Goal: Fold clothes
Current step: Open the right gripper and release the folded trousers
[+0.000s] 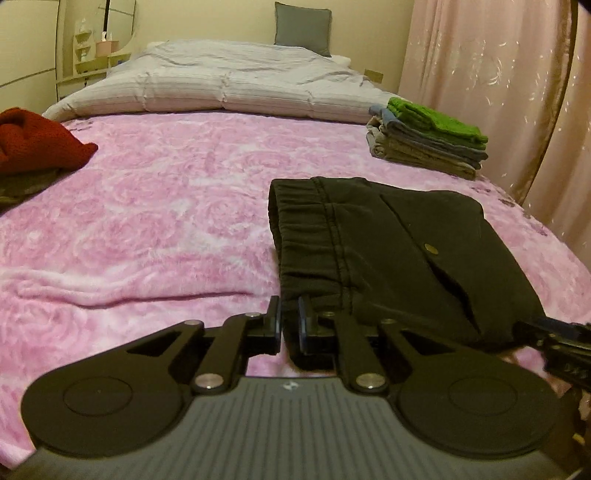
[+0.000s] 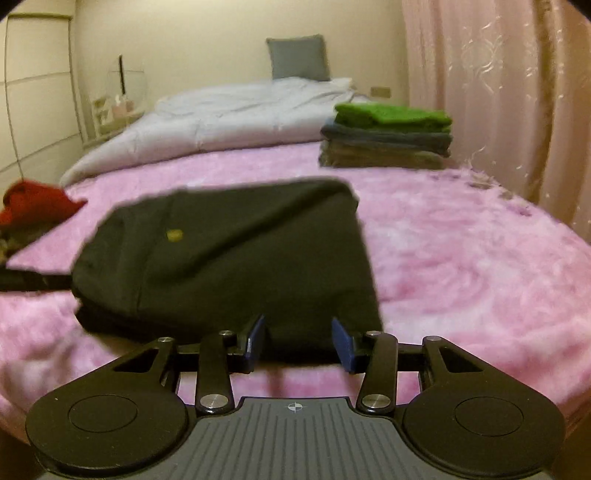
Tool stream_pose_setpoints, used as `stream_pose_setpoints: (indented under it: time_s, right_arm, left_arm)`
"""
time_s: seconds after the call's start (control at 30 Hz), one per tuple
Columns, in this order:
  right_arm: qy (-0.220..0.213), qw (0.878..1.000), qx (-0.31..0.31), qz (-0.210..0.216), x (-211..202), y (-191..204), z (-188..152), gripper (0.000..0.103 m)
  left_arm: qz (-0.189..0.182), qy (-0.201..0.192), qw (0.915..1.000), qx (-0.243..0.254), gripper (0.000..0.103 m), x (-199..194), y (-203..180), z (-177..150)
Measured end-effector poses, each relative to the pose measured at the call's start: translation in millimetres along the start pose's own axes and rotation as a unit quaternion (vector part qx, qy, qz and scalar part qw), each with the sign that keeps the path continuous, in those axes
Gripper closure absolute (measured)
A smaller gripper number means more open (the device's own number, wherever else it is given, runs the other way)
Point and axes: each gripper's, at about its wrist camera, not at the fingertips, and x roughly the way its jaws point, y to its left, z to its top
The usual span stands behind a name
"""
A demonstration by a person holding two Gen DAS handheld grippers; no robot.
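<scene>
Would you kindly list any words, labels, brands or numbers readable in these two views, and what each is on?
No readable text in either view.
left gripper housing: small round logo, no letters.
right gripper housing: small crosshair mark only.
black trousers: plain brass stud, unmarked.

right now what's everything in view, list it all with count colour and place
black pants: one, black, folded, near edge of the bed
folded stack: one pile, green on top, blue and olive below, far right of the bed
red garment: one, dark red, crumpled, far left
pink blanket: one, pink, covering the bed
quilt: one, pale grey, bed's far end
pillow: one, grey, upright against the wall
curtain: one, pink, right side
left tool: jaws nearly closed at the pants' near edge
right tool: jaws open at the pants' near edge
</scene>
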Motion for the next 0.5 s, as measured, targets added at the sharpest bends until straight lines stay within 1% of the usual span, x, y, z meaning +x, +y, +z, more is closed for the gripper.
stream_pose_setpoints:
  time_s: [0.07, 0.13, 0.17, 0.23, 0.37, 0.5]
  right_arm:
    - [0.007, 1.000, 0.001, -0.004, -4.9, 1.9, 4.5, 0.058]
    - [0.013, 1.000, 0.018, 0.002, -12.9, 0.4, 6.8, 0.057]
    - [0.018, 0.999, 0.029, 0.004, -16.5, -1.2, 6.5, 0.055]
    - [0.035, 0.998, 0.052, 0.006, -24.1, -4.4, 5.1, 0.024]
    - [0.057, 0.996, 0.068, 0.002, -34.9, -3.7, 3.8, 0.024]
    - [0.077, 0.994, 0.078, -0.005, -44.7, -1.4, 2.8, 0.024]
  left_arm:
    - [0.005, 0.009, 0.9999, -0.008, 0.096, -4.6, 0.6, 2.5]
    - [0.011, 0.022, 0.9994, -0.025, 0.096, -9.9, 3.5, 4.3]
    - [0.016, 0.028, 0.9990, -0.030, 0.096, -13.4, 4.4, 4.6]
    - [0.026, 0.037, 0.9986, -0.029, 0.095, -22.8, 2.4, 3.6]
    - [0.039, 0.058, 0.9975, -0.013, 0.090, -38.2, -6.6, -2.0]
    - [0.038, 0.073, 0.9966, 0.002, 0.083, -50.0, -16.9, -11.8]
